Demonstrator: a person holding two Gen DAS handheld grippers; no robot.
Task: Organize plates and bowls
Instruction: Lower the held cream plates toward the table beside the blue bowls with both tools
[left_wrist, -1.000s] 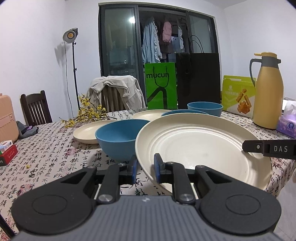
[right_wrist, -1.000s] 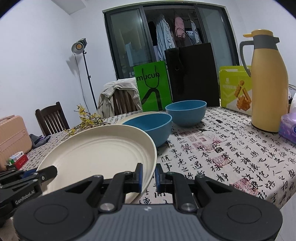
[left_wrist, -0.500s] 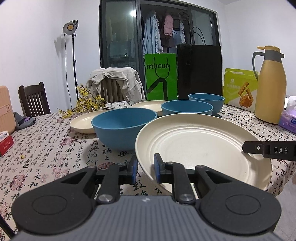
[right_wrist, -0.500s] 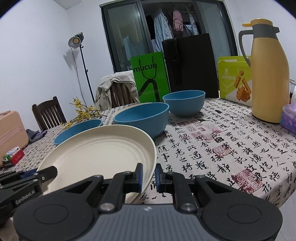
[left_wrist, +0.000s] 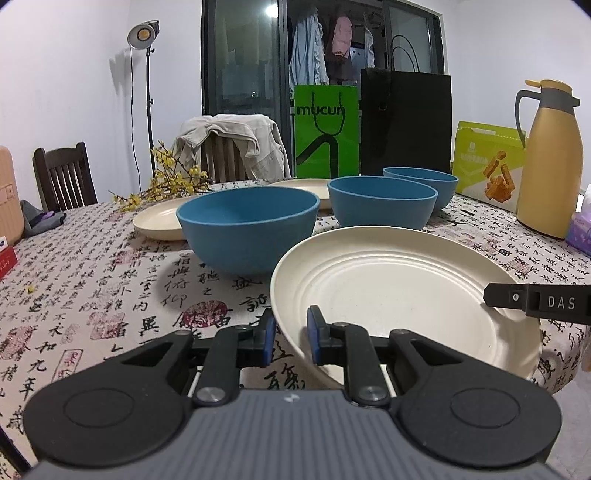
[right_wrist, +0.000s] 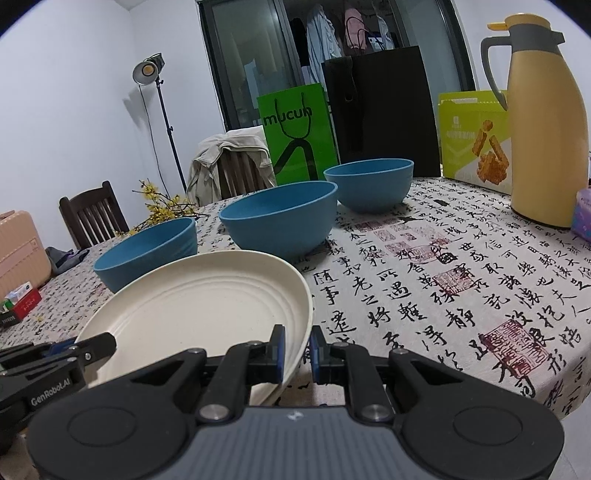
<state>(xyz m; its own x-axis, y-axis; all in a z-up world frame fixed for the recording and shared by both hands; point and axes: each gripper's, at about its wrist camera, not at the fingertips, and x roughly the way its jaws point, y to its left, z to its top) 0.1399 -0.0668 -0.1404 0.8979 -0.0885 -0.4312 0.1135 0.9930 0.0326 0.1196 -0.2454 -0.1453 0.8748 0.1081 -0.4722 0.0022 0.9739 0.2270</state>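
Both grippers clenched on plate (left_wrist: 402, 291); left gripper (left_wrist: 290, 334) pinches near-left rim, lower centre of frame; right gripper (right_wrist: 296, 345) pinches opposite rim; plate spans between them, face up, tipped slightly, over table (left_wrist: 92, 280) near edge; nearest bowl (left_wrist: 247, 227) just beyond, upper left of plate; other plates (left_wrist: 159, 221) behind bowl; plate round, no long axis; neither hand nearer.

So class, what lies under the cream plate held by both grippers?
Under the plate, the patterned tablecloth shows around its rim; whatever lies directly beneath is covered, as is whether the plate touches it.
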